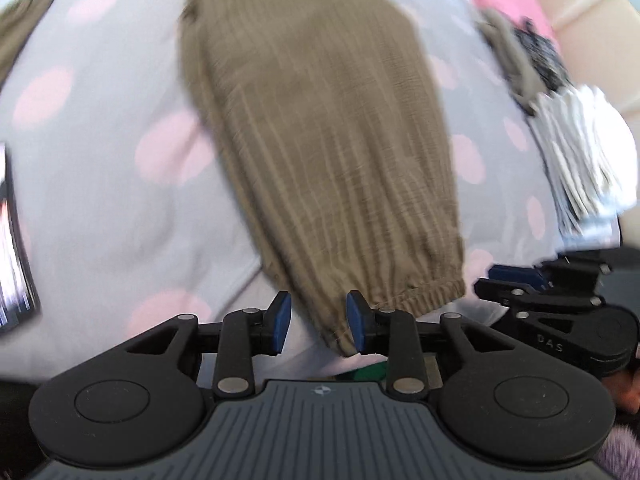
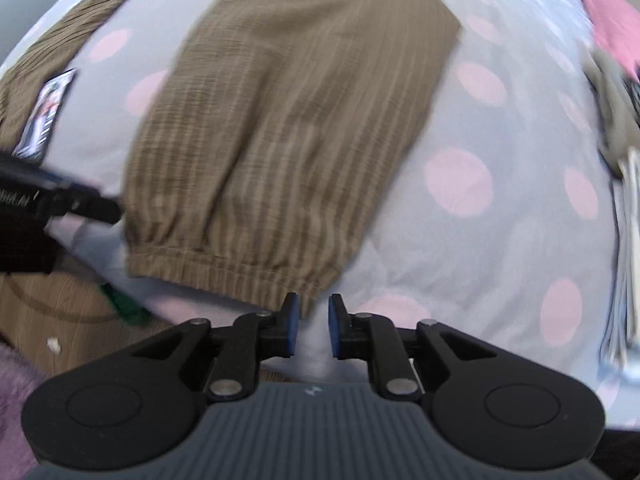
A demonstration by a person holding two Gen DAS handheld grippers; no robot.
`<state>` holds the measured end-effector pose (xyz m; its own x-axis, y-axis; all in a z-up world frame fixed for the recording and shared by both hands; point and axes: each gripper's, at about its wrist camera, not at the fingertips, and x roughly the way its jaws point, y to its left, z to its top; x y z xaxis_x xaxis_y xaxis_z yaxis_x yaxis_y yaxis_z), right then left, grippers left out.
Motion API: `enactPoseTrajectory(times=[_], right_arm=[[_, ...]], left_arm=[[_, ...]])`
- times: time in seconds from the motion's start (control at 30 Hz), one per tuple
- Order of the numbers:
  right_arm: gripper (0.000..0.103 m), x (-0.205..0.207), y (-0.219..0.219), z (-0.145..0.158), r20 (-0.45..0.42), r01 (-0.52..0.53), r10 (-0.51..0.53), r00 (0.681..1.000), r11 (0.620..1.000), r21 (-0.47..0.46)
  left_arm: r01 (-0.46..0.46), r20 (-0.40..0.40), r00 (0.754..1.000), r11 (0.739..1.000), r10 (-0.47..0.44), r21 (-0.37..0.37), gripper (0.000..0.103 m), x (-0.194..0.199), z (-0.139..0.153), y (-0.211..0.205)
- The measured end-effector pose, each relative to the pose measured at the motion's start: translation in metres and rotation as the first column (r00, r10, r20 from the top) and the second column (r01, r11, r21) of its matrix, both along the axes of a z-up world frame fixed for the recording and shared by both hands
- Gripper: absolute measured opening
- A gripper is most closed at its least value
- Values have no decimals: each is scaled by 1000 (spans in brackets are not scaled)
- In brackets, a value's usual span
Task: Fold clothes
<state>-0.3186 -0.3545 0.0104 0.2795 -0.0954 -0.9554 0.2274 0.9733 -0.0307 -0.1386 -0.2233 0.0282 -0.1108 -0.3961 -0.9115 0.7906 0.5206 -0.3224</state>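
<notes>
A folded olive-brown ribbed garment [image 1: 320, 140] [image 2: 288, 120] lies flat on the grey sheet with pink dots [image 1: 100, 200] [image 2: 480, 240], its elastic hem towards me. My left gripper [image 1: 318, 326] hovers over the hem's left corner. Its blue pads stand apart, and the corner of cloth lies loosely between them, close to the right pad. My right gripper [image 2: 314, 328] is at the hem's right corner, open, with only the sheet showing in its gap. The cloth edge sits just beyond its left pad.
A stack of folded clothes [image 1: 580, 160] [image 2: 628, 240] lies at the right edge of the bed. A second olive garment [image 2: 80, 28] and a dark flat card-like object [image 2: 48, 112] lie at the left. Pink cloth [image 2: 612, 28] is at the far right. Wooden floor [image 2: 60, 300] shows below the bed's near edge.
</notes>
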Motion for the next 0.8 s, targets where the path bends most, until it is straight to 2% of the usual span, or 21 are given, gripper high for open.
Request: enactPoseTrajectory(times=[0.07, 0.13, 0.27, 0.33, 0.47, 0.63, 0.67, 0.7, 0.8], right_arm=[[28, 3, 7, 5, 14, -73, 73, 997, 997, -20], [35, 6, 13, 8, 24, -148, 149, 989, 988, -54], [45, 10, 23, 13, 25, -301, 304, 952, 949, -93], [46, 9, 27, 14, 30, -365, 370, 929, 924, -111], [46, 7, 39, 7, 19, -489, 496, 868, 862, -131], [47, 4, 56, -7, 4, -619, 624, 781, 776, -121], [48, 3, 60, -10, -2, -640, 645, 765, 759, -122], [49, 2, 63, -13, -11, -658, 662, 749, 742, -127], [51, 1, 69, -25, -37, -696, 702, 711, 697, -173]], left_arm=[[73, 35, 997, 997, -72, -15, 27, -3, 9, -7], [161, 87, 983, 987, -159, -12, 28, -11, 14, -17], [330, 170, 929, 944, -328, 19, 39, -33, 17, -29], [412, 207, 889, 911, -409, 31, 42, -46, 15, -30], [518, 275, 812, 853, -514, 65, 43, -66, 7, -30], [662, 357, 670, 741, -651, 110, 45, -95, -11, -24], [685, 365, 648, 721, -669, 106, 45, -99, -15, -23], [702, 372, 631, 705, -681, 100, 46, -102, -19, -23], [715, 413, 605, 693, -681, 96, 46, -106, -31, -24]])
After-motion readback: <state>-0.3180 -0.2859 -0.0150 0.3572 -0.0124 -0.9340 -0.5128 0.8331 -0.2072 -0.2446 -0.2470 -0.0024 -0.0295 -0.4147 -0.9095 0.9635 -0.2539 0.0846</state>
